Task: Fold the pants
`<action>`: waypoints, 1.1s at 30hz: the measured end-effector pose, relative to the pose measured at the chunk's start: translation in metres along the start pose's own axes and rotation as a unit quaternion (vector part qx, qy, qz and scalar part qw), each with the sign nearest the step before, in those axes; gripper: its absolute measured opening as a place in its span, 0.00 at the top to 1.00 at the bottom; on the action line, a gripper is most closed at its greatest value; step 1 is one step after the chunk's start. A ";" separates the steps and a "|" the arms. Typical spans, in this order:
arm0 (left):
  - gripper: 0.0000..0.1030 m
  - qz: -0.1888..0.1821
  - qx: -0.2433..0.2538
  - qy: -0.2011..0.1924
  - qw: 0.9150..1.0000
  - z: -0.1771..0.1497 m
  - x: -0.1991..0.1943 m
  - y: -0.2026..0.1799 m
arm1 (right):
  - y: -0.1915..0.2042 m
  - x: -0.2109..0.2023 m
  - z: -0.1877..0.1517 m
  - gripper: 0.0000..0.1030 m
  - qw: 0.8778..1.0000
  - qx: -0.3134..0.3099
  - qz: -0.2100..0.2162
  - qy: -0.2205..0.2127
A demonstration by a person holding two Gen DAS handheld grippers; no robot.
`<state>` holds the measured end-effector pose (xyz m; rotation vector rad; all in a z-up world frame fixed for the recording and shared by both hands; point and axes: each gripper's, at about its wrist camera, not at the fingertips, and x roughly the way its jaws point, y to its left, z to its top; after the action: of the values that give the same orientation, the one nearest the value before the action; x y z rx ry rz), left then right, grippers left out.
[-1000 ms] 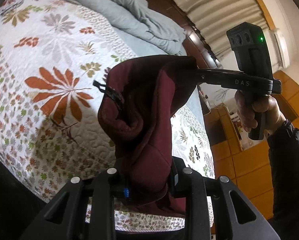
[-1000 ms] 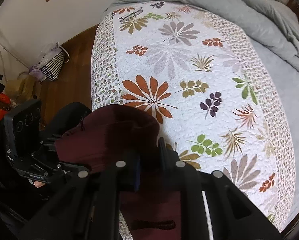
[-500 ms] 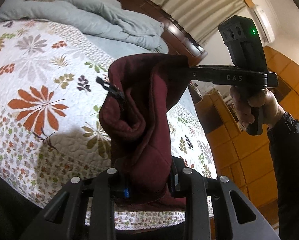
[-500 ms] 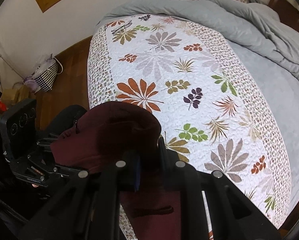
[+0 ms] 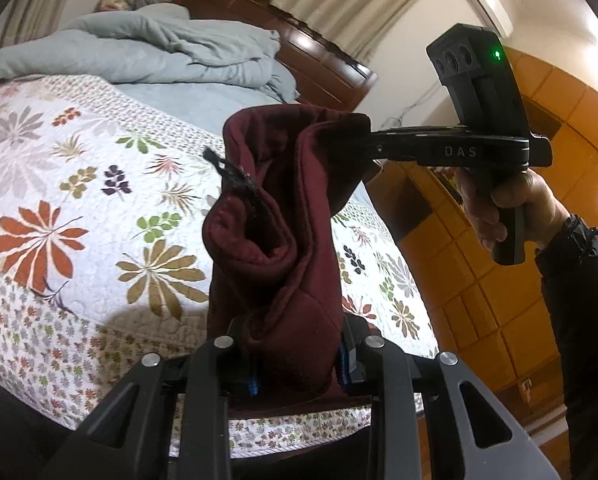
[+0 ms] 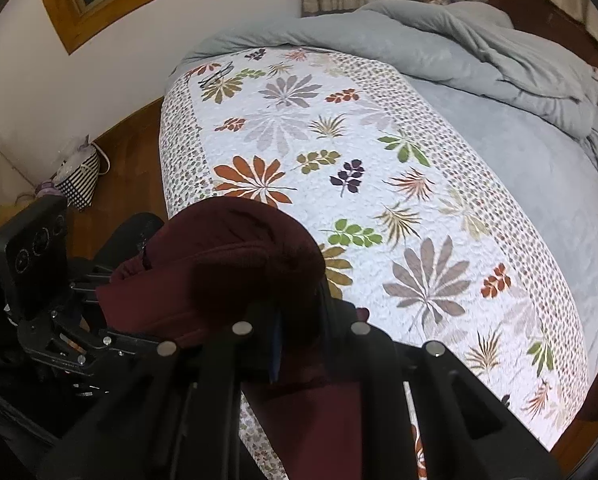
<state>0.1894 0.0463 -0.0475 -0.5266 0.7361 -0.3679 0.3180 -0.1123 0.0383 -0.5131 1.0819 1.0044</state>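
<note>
Pinching a thick fold of the maroon pants [image 5: 283, 240], the left tongs [image 5: 299, 364] hold it above the flowered bedspread [image 5: 79, 184]. At two o'clock in the left view, the right tongs [image 5: 369, 142] clamp the same cloth, gripped by a hand [image 5: 507, 204]; gray blanket [image 6: 439, 40] lies beyond.

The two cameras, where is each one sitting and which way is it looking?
Left wrist: sits on the left tongs, looks across the bed toward the headboard; shows the right hand and right tongs.
Right wrist: sits on the right tongs, looks down the quilt; shows the left tongs.
Both share the maroon pants, quilt and grey duvet.
</note>
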 end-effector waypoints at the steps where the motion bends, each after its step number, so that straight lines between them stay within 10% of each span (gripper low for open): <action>1: 0.74 0.000 0.005 0.002 1.000 -0.001 0.002 -0.004 | -0.002 -0.004 -0.006 0.86 1.000 0.003 -0.001 -0.005; 33: 0.74 -0.023 0.154 0.119 0.981 -0.066 0.104 -0.132 | -0.074 -0.035 -0.185 0.88 0.992 0.106 -0.001 -0.071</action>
<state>0.1963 -0.1324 -0.0690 -0.2087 0.8786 -0.5841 0.2886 -0.3046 -0.0160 -0.2665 1.0463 0.8972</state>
